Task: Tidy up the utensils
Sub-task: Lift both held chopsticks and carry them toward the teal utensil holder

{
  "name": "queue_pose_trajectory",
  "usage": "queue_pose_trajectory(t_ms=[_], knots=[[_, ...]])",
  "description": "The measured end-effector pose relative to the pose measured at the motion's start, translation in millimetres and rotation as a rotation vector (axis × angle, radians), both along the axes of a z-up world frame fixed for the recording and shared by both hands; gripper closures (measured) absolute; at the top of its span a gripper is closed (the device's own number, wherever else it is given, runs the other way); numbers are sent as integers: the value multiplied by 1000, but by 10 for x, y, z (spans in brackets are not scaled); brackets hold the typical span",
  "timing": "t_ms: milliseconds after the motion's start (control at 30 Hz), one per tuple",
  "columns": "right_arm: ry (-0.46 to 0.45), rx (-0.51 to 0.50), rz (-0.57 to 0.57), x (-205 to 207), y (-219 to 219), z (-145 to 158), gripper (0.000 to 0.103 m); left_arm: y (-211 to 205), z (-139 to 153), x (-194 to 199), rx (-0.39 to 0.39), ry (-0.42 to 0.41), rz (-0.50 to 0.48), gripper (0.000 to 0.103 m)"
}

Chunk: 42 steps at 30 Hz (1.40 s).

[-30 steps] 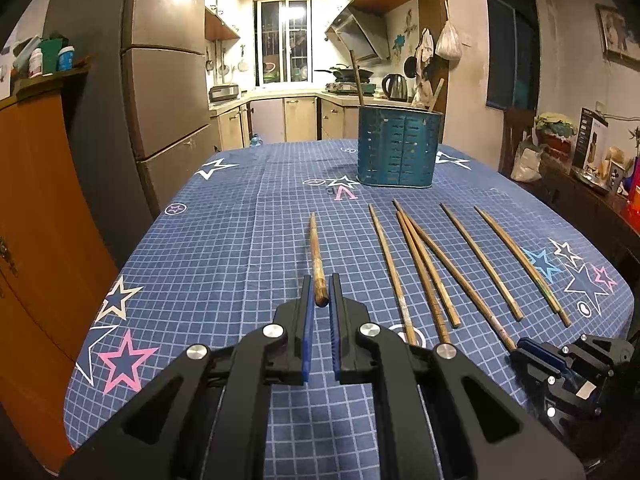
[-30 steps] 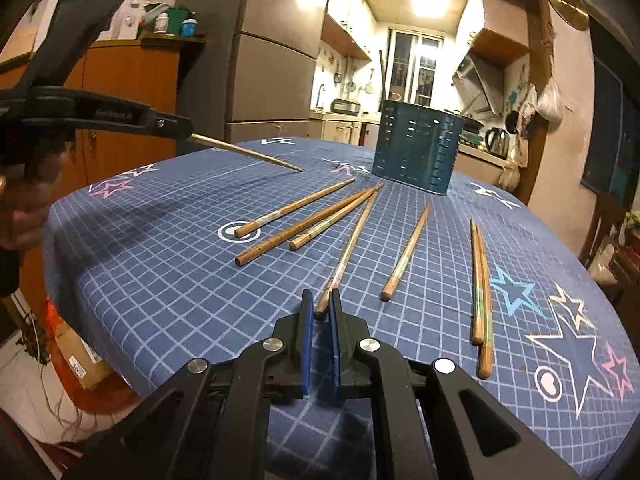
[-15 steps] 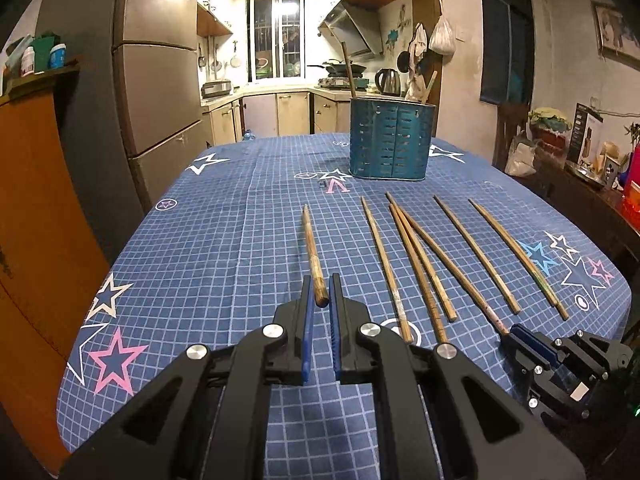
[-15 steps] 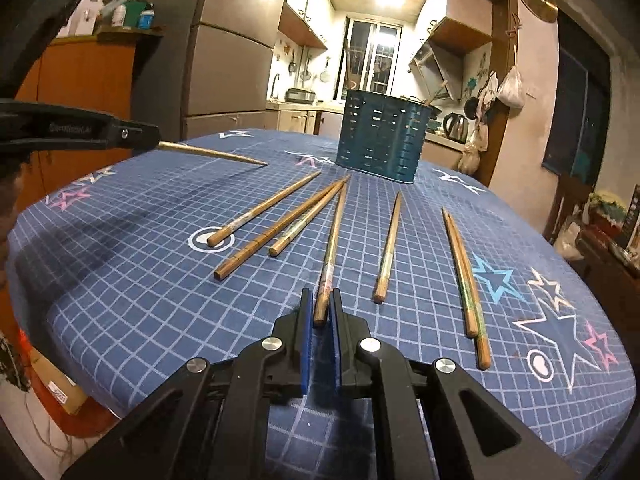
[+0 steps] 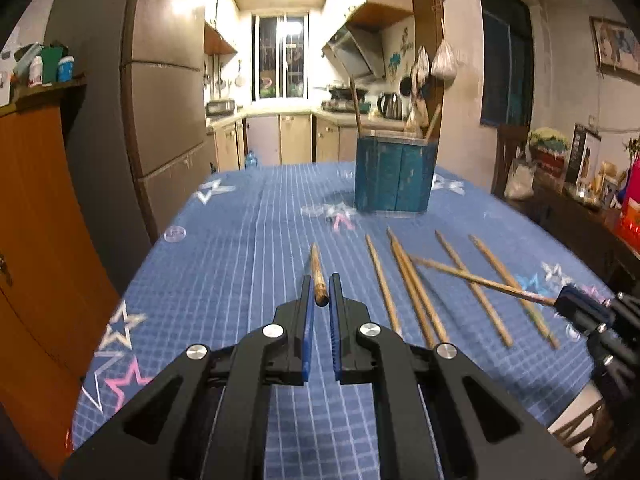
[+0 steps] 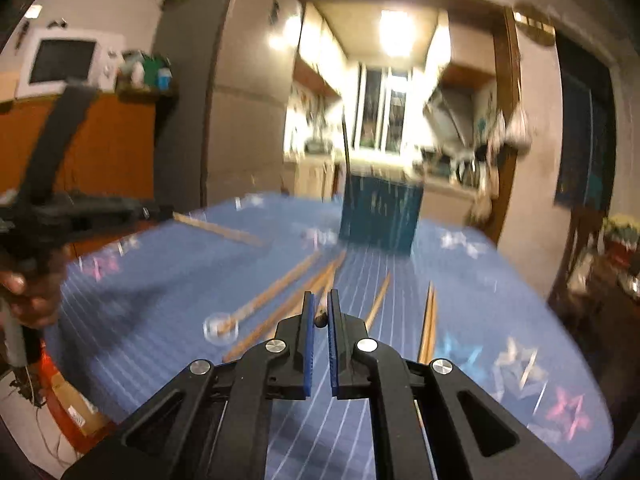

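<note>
Chopsticks are the task's things, and two of them are held. One chopstick (image 5: pixel 318 274) is clamped at its thick end between the jaws of the left gripper (image 5: pixel 319 300) and points toward the far side of the table. A second chopstick (image 5: pixel 480 279) is clamped by the right gripper (image 5: pixel 576 305) at the right edge of the left wrist view; it is carried slantwise above the loose ones and crosses over two of them. In the right wrist view only its butt end (image 6: pixel 320 312) is seen between the closed jaws of that gripper (image 6: pixel 319 316).

Five loose chopsticks (image 5: pixel 416 288) are laid roughly side by side on the blue star-printed tablecloth (image 5: pixel 240 264), between the two grippers and the holder. A teal slotted utensil holder (image 5: pixel 394 176) is stood upright toward the far side of the table, with two sticks (image 5: pixel 354 106) already standing in it.

Much of the right wrist view is smeared by motion blur, so the loose chopsticks cannot be counted there. A person's hand (image 6: pixel 30 292) is cut off at its left edge.

Bare cloth is left open to the left of the held chopstick up to the table's left edge. A tall grey refrigerator (image 5: pixel 164 112) and an orange cabinet (image 5: pixel 36 216) are stood beside that edge. A dark sideboard (image 5: pixel 580 216) is set past the right edge.
</note>
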State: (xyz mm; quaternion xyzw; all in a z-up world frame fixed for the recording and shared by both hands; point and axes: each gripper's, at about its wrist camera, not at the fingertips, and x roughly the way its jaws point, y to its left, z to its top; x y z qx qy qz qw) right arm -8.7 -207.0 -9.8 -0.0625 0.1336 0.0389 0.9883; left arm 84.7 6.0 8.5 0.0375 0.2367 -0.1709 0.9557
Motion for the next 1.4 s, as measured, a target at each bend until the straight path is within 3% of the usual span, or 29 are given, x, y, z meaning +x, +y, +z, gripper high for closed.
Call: queue_pose_trajectory(t_ms=[200, 333, 567, 900, 1400], knots=[[-126, -49, 49, 23, -85, 410, 96, -78, 340, 56, -13, -88, -11, 97], [-156, -39, 90, 124, -136, 643, 96, -112, 564, 174, -46, -109, -31, 97], [-78, 52, 138, 553, -363, 922, 96, -228, 767, 461, -67, -65, -65, 97], [3, 131, 195, 1115, -503, 1174, 96, -387, 887, 694, -37, -58, -84, 97], [-26, 62, 188, 1293, -452, 1565, 96, -429, 989, 935, 1, -47, -107, 97]])
